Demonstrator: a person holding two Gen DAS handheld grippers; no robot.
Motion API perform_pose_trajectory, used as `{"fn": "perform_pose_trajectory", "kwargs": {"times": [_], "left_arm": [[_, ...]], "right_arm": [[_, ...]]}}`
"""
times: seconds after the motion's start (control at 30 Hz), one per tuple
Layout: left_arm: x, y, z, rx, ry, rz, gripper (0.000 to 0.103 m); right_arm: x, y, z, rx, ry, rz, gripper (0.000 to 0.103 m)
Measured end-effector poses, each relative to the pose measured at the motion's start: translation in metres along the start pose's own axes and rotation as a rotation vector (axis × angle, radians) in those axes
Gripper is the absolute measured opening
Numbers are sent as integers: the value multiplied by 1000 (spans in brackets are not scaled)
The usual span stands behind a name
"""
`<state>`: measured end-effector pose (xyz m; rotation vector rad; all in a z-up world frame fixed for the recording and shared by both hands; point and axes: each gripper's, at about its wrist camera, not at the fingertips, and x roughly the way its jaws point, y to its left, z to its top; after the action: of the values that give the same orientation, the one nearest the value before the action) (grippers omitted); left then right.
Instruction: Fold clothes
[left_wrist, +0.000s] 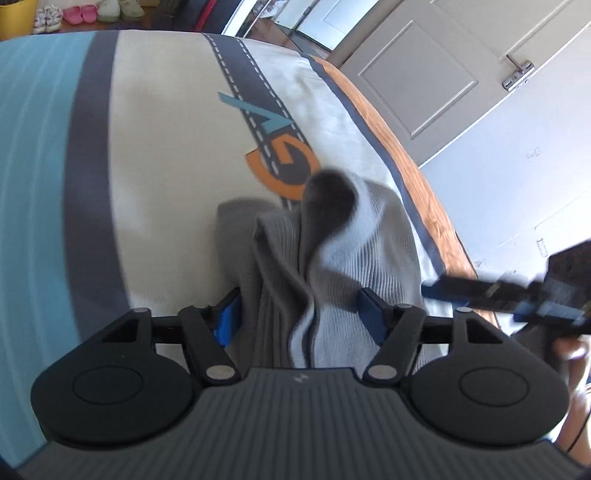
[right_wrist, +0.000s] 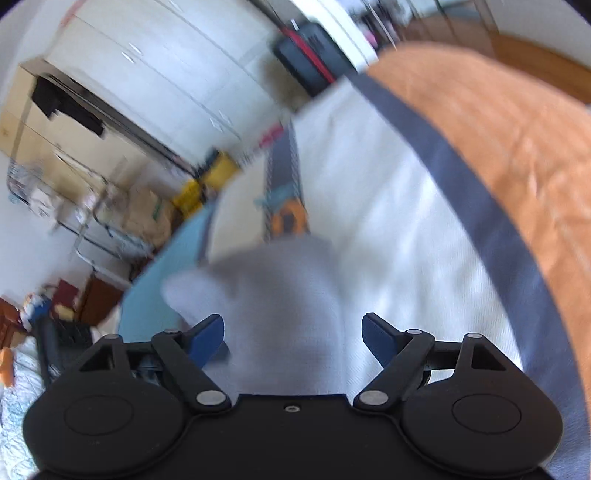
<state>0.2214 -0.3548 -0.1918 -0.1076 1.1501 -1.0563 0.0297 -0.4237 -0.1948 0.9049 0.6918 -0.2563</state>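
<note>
A grey ribbed garment lies bunched on the bed, with a fold standing up at its far end. My left gripper is open, its blue fingers on either side of the cloth's near part. My right gripper is open too, just above the same grey garment, which is blurred in the right wrist view. The right gripper also shows at the right edge of the left wrist view, beside the garment.
The bedspread is white with grey bands, a blue stripe at the left and an orange strip along the right edge. A white door stands beyond the bed. Shoes and a yellow bin sit on the floor past it.
</note>
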Motion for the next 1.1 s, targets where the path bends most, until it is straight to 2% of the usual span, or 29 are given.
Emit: {"fn": "perform_pose_trajectory", "kwargs": {"times": [0.07,0.13,0.17,0.2,0.23,0.3,0.4,0.5,0.63,0.7,0.77,0.87,0.97,1.03,1.1], "left_arm": [[8,3,9,-40,0,-32,68],[13,1,13,-28,-4,-29,58],[13,-6,10,2,-18,-18,46],[10,-17,5,49,-44,-2,39],[7,-28,0,103,-76,25,37],[-13,-39,-10,152,-140,53,31],[-48,-48,-19,175,-223,57,30],[-94,-55,-25,181,-259,74,29],[-161,-48,-32,115,-272,121,28],[-188,-38,-35,101,-272,170,28],[-202,-20,-39,96,-272,254,32],[-210,17,-48,29,-234,338,33],[-220,52,-65,22,-295,382,35],[-228,74,-67,-37,-306,401,35],[-240,92,-66,-135,-340,347,35]], "right_arm": [[14,-7,-2,22,16,24,87],[26,-12,-5,21,-31,113,90],[32,-14,-7,11,-52,149,93],[34,-14,-7,6,-75,161,88],[33,-12,-7,10,-110,180,78],[33,-6,-6,-8,-129,178,42],[21,15,-10,-104,-172,219,40],[5,65,-17,-313,-226,216,39],[8,132,-22,-462,-221,261,39],[15,168,-27,-551,-210,255,41],[27,203,-33,-646,-200,194,46],[32,213,-46,-577,-196,74,51],[37,220,-58,-495,-192,-46,52],[26,201,-72,-386,-170,-35,55],[15,175,-88,-258,-158,-4,64]]}}
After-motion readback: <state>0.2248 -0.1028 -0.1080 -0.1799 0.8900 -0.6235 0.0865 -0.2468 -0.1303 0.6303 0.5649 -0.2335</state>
